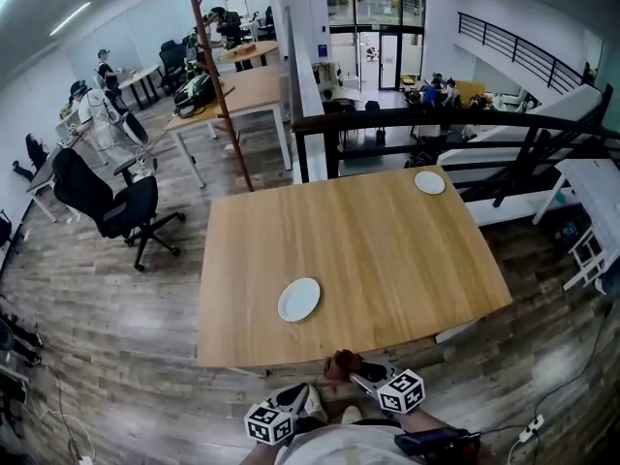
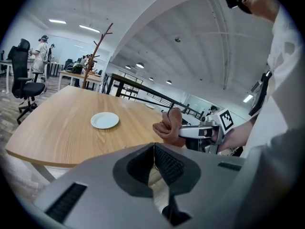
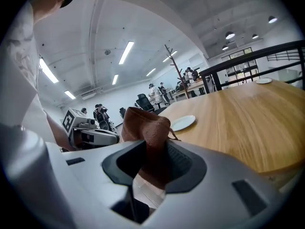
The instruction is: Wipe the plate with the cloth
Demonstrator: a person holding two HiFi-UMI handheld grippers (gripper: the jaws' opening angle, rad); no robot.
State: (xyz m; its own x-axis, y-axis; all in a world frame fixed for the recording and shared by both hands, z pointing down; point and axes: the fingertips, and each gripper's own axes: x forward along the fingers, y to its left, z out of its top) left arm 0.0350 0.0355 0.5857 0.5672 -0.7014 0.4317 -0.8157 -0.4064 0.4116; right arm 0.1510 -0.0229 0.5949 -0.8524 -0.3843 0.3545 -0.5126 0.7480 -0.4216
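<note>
Open-plan office all round. From the head view, a light wooden table (image 1: 387, 250) carries a round white plate (image 1: 299, 299) near its front edge, with both tools hanging just off that edge.

In the left gripper view, the left gripper (image 2: 154, 152) has its jaws pressed together on nothing.

In the right gripper view, the right gripper (image 3: 151, 162) is clamped on a bunched rust-brown cloth (image 3: 145, 127), with the plate ahead and not yet touched.

I'd bring the cloth down flat onto the plate. The idle left gripper could steady the rim so the plate doesn't skate.

text: none legible | brands, numbers, signs: none legible | square markers (image 1: 401, 391) on right hand-held gripper (image 1: 356, 372) cube: coded pattern, no letters
</note>
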